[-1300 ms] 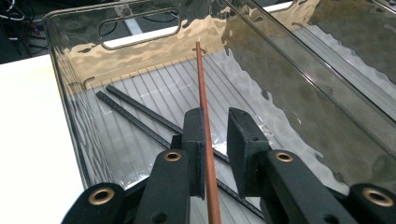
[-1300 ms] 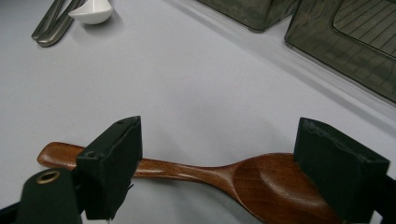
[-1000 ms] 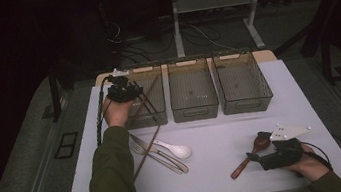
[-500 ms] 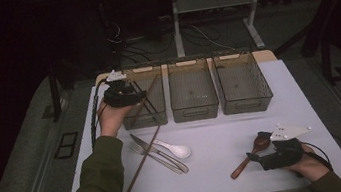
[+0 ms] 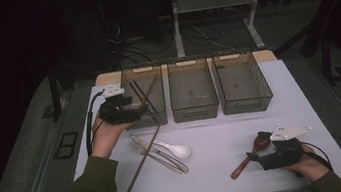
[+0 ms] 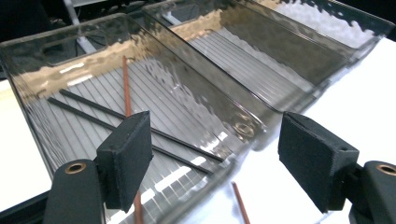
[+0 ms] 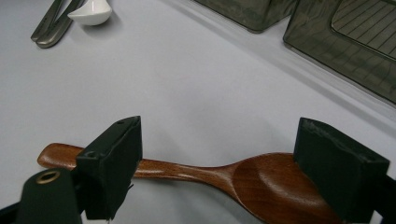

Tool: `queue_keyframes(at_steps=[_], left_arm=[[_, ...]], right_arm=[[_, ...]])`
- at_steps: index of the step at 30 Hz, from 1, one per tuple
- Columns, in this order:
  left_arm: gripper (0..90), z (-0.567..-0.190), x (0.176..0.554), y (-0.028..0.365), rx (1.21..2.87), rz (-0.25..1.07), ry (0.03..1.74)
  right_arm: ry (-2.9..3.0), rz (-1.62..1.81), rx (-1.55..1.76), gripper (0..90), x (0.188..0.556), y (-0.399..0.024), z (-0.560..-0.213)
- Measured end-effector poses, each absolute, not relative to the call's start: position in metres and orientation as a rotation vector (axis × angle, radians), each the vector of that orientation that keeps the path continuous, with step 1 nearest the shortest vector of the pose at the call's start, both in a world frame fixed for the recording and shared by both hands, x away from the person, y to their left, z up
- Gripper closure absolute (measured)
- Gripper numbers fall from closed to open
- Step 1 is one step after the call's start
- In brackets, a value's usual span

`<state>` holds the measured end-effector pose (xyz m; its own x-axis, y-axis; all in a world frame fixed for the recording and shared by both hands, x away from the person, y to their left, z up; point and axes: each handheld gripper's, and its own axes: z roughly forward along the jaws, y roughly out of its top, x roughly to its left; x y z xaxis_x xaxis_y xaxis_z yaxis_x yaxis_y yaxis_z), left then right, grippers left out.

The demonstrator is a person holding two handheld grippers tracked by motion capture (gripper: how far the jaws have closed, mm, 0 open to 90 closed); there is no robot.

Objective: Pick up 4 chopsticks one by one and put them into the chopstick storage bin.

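On the white table (image 5: pixel 219 170), both tools gape empty; the right tool (image 7: pixel 219 172) straddles a wooden spoon (image 7: pixel 261 179).

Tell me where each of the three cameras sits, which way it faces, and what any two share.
High view: above the person's side, looking forward and down at the table; both forearms, left gripper, right gripper.
Left gripper view: rides the left gripper, faces the left bin; its open fingers.
Right gripper view: rides the right gripper, faces the table; open fingers straddle the wooden spoon.
Shared: high and right gripper views both show the white spoon.
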<state>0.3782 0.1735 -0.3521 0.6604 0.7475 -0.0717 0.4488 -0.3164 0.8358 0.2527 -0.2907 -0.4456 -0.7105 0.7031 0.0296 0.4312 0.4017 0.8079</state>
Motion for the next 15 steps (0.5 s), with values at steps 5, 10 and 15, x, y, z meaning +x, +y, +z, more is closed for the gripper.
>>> queue_keyframes(at_steps=[5,10,15], left_arm=[[24.6,-0.359,0.357,0.172,1.958,0.403,0.934],[26.4,-0.371,0.336,0.171,1.984,0.395,0.928],[34.3,-0.386,0.317,0.173,1.996,0.415,0.927]], right_arm=[[2.343,1.215,0.989,15.5,0.252,-0.291,-0.445],[2.34,1.215,0.991,15.4,0.253,-0.291,-0.446],[2.339,1.213,0.989,15.4,0.253,-0.291,-0.445]])
